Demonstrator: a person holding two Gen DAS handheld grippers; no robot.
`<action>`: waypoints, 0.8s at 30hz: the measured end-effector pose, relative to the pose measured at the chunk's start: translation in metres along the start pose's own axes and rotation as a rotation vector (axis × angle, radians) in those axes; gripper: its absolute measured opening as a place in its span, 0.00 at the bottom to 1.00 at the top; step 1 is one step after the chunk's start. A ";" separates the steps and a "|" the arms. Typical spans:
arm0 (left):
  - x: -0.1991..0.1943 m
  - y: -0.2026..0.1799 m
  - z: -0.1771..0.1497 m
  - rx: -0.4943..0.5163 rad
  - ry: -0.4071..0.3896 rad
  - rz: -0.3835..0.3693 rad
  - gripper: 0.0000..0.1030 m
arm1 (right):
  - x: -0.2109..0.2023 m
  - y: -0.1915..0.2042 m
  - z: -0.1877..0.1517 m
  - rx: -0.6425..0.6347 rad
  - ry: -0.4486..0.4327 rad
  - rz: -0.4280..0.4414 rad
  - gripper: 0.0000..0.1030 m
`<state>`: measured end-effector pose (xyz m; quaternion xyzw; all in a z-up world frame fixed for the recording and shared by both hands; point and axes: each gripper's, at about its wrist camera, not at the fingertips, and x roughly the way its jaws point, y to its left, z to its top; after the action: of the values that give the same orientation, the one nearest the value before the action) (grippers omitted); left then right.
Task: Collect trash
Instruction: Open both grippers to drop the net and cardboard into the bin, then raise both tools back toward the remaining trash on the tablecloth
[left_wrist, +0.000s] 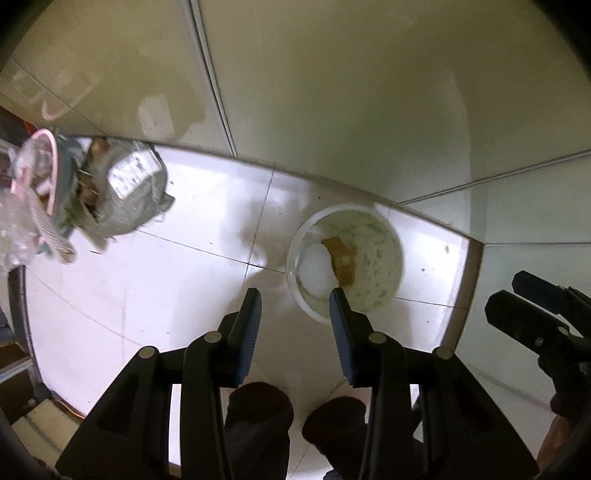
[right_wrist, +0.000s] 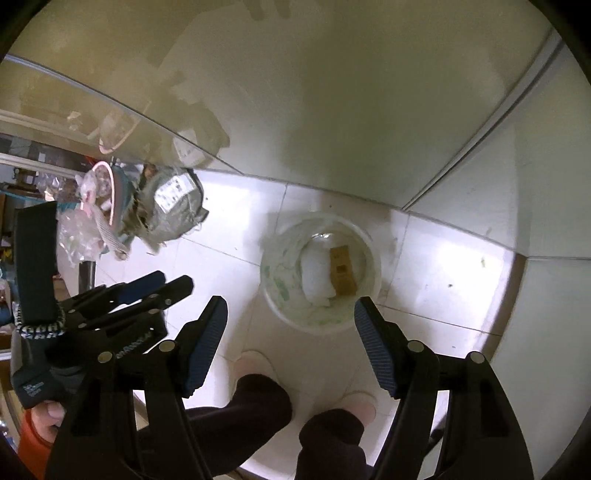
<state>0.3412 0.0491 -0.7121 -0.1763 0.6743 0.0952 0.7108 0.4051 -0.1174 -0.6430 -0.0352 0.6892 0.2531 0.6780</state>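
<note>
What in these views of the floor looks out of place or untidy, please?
A heap of trash lies on the floor tiles against the wall: a torn grey parcel bag, crumpled clear plastic. The white bin stands upright nearby.

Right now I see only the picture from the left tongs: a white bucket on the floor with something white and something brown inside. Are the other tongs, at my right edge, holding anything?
Observer: No. In the right wrist view, the right tongs stand wide apart above the bucket, with nothing between them.
Operator: Whose dark legs are those at the bottom?
Observer: The person's. That view shows pink slippers on the feet.
Operator: And who holds my tongs?
Observer: A hand with an orange sleeve grips the handle of the left tongs.
</note>
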 end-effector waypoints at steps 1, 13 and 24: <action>-0.021 -0.002 -0.001 0.006 -0.010 -0.006 0.36 | -0.011 0.004 -0.001 -0.001 -0.006 -0.007 0.66; -0.278 -0.048 -0.007 0.140 -0.182 -0.030 0.36 | -0.262 0.066 -0.010 0.012 -0.235 -0.026 0.66; -0.497 -0.080 -0.008 0.287 -0.529 -0.100 0.38 | -0.453 0.112 -0.028 0.050 -0.608 -0.068 0.66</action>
<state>0.3280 0.0236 -0.2093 -0.0761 0.4627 0.0067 0.8832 0.3708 -0.1651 -0.1793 0.0358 0.4591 0.2124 0.8619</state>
